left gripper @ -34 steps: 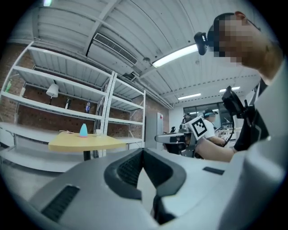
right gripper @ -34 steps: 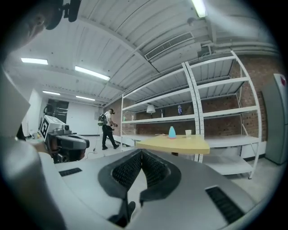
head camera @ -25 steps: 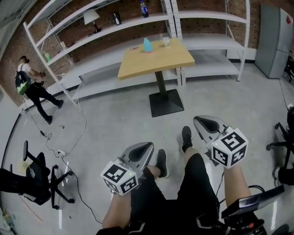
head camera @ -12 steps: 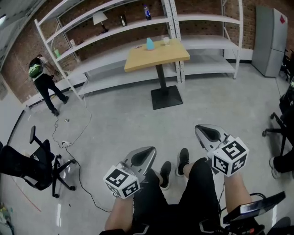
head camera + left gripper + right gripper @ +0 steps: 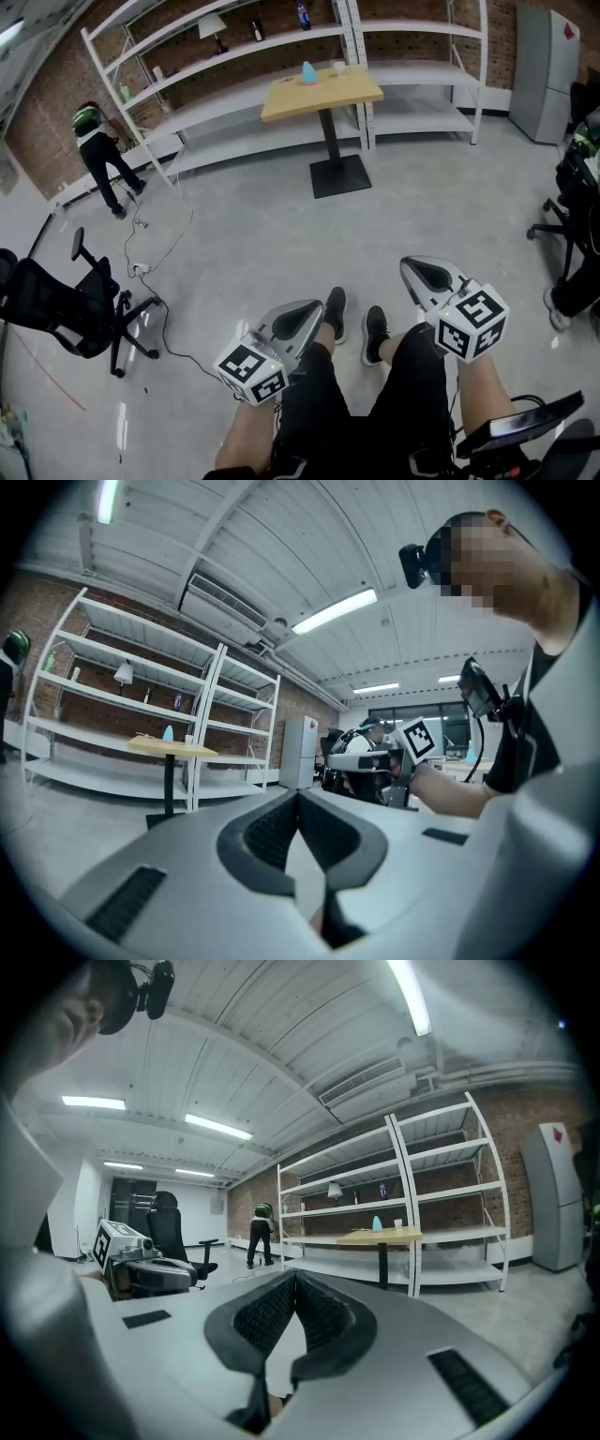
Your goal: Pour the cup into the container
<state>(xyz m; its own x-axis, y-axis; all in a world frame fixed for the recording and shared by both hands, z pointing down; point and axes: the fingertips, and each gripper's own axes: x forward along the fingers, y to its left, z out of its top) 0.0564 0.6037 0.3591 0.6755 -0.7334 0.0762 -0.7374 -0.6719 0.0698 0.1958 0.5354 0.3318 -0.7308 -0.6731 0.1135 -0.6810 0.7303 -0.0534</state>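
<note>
Here both claws are empty and closed. In the head view the left gripper [image 5: 316, 307] and right gripper [image 5: 407, 265] are low in the picture, in front of the person's legs [image 5: 375, 394], and both point ahead over the grey floor [image 5: 253, 225]. The left sits lower and nearer than the right. Each gripper's own view shows its two jaws meeting at the tips, with only a narrow slit further back between the ribbed pads and nothing in it.

The cup [image 5: 338, 67] stands far off on a wooden table [image 5: 328, 94] at the top of the head view, well apart from both grippers. A teal container [image 5: 308, 71] stands beside it on the same top, to its left. Neither is touched. Both gripper views show the table in the distance with the two things on it.

Behind the table run white shelves [image 5: 234, 56] against a brick wall, with a lamp [image 5: 217, 25] and a bottle [image 5: 302, 13] on an upper board. A second person [image 5: 101, 155] stands by the shelves at left. A black chair [image 5: 66, 309] is nearer at left, with a cable [image 5: 159, 253] trailing on the floor by it. A grey cabinet [image 5: 539, 61] stands at right.
</note>
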